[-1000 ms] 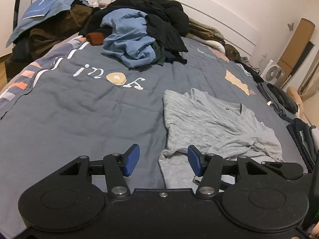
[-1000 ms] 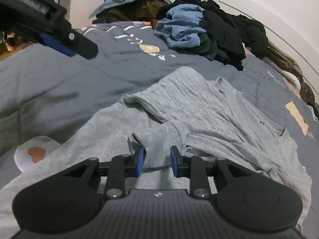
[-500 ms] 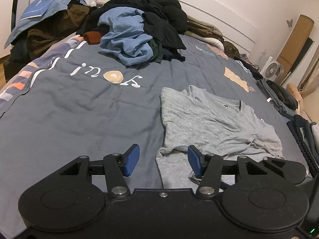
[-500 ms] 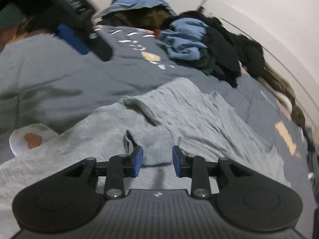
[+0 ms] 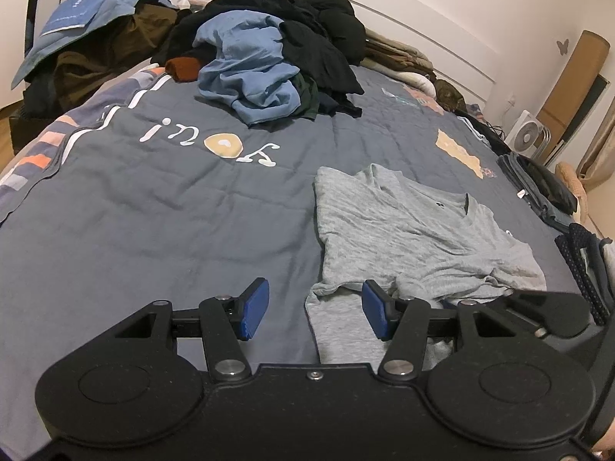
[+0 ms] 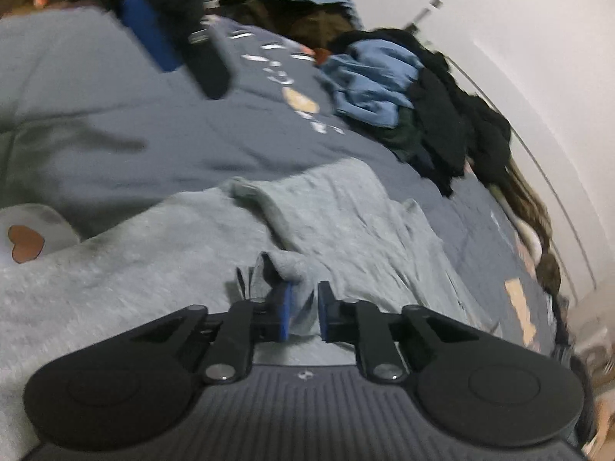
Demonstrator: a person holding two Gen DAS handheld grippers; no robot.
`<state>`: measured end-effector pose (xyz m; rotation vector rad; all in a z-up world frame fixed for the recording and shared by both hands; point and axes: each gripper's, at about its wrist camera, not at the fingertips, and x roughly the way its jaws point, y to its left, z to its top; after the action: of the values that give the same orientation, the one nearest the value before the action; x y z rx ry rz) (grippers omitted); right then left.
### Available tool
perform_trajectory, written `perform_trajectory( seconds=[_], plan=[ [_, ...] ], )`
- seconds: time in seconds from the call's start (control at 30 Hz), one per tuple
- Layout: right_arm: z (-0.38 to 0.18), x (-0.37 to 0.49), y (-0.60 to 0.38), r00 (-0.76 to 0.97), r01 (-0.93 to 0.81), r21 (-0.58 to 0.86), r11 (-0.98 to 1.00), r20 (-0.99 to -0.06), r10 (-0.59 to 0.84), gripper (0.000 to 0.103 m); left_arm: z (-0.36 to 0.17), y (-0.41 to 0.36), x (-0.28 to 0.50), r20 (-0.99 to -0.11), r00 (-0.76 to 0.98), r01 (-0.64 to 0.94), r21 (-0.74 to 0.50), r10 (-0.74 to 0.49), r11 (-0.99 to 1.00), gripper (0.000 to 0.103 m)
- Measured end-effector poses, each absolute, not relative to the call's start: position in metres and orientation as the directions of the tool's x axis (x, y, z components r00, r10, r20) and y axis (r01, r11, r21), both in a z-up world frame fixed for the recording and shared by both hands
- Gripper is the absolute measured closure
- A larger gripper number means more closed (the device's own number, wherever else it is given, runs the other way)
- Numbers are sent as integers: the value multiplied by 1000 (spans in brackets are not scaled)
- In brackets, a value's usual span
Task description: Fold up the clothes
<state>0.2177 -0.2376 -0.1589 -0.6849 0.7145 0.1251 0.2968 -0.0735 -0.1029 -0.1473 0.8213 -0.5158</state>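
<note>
A grey T-shirt [image 5: 415, 230] lies crumpled on the dark grey bedspread [image 5: 173, 211], collar to the right in the left wrist view. My left gripper [image 5: 315, 311] hovers open above the shirt's near left edge, nothing between its blue pads. In the right wrist view, which is blurred, the same grey T-shirt [image 6: 346, 211] fills the middle. My right gripper [image 6: 303, 315] has its jaws close together on a raised fold of that shirt. The left gripper [image 6: 165, 38] shows as a blur at the upper left, above the bedspread.
A heap of clothes sits at the head of the bed: a light blue garment [image 5: 250, 77] and black ones [image 5: 319, 46]. Brown and blue items [image 5: 84, 19] are stacked at the far left. Dark clothes [image 5: 538, 184] line the right edge, with a white fan [image 5: 526, 134] beyond.
The right gripper's jaws have narrowed onto a fold of the grey shirt and its view has tilted and blurred. The left gripper stays open and has shifted only slightly.
</note>
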Motion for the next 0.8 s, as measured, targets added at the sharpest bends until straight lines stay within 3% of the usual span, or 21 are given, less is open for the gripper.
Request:
perform_trajectory(
  seconds=[0.17, 0.43, 0.5, 0.8],
  plan=[
    [-152, 215, -259, 753, -283, -509, 813, -643, -141, 96, -105, -80, 295, -670, 560, 400, -296, -487, 867, 50],
    [-176, 215, -254, 727, -360, -513, 779, -678, -110, 92, -109, -90, 291, -686, 550, 429, -258, -477, 866, 50],
    [-178, 215, -254, 726, -366, -491, 791, -683, -87, 98, -112, -94, 289, -690, 542, 448, -246, -480, 859, 50],
    [-135, 197, -326, 769, -118, 5, 993, -632, 94, 100, -117, -114, 274, -667, 522, 549, -215, -532, 808, 50]
  ],
)
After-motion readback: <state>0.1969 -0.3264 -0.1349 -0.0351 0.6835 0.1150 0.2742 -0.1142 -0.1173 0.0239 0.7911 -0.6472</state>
